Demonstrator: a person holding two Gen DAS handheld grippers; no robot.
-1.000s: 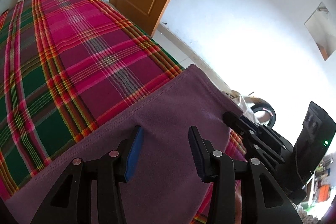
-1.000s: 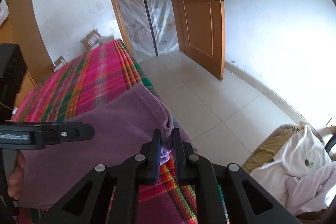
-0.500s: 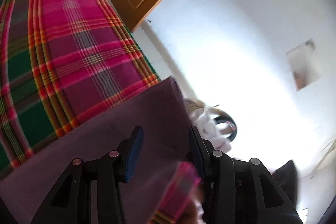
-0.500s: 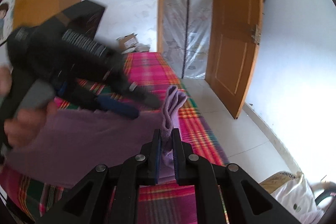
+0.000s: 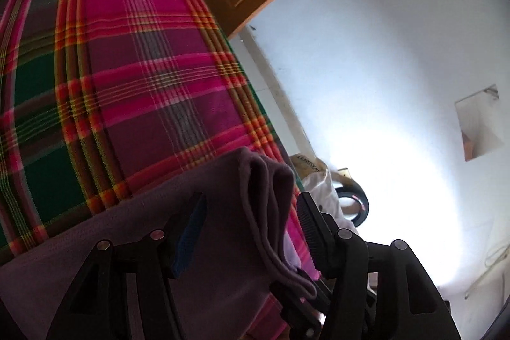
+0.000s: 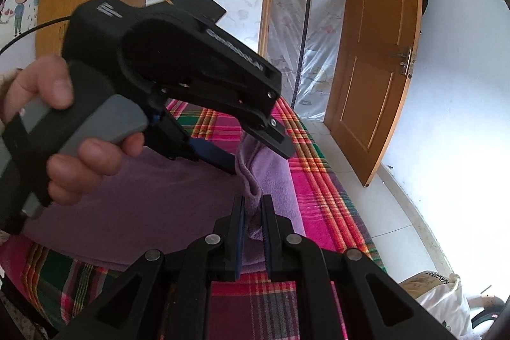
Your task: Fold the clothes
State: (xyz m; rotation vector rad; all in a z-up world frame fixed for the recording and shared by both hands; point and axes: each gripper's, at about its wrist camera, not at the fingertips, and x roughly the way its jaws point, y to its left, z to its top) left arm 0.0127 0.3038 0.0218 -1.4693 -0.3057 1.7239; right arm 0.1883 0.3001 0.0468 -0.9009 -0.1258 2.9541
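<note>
Right gripper (image 6: 253, 231) pinching bunched corner of purple garment (image 6: 153, 196), jaws nearly closed on the fabric. Left gripper (image 6: 255, 155) spread wide, straddling the same gathered fold (image 5: 271, 196) just beyond, blue pad touching cloth. Hand (image 6: 63, 129) gripping its grey trigger. Garment lying on plaid bedspread (image 5: 127, 69). Wooden door (image 6: 376, 78) standing open beyond.

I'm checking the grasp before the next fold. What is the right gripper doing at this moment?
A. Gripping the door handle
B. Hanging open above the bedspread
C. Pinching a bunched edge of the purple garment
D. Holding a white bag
C: in the right wrist view the right gripper has its fingers closed on a bunched fold of the purple garment.
</note>
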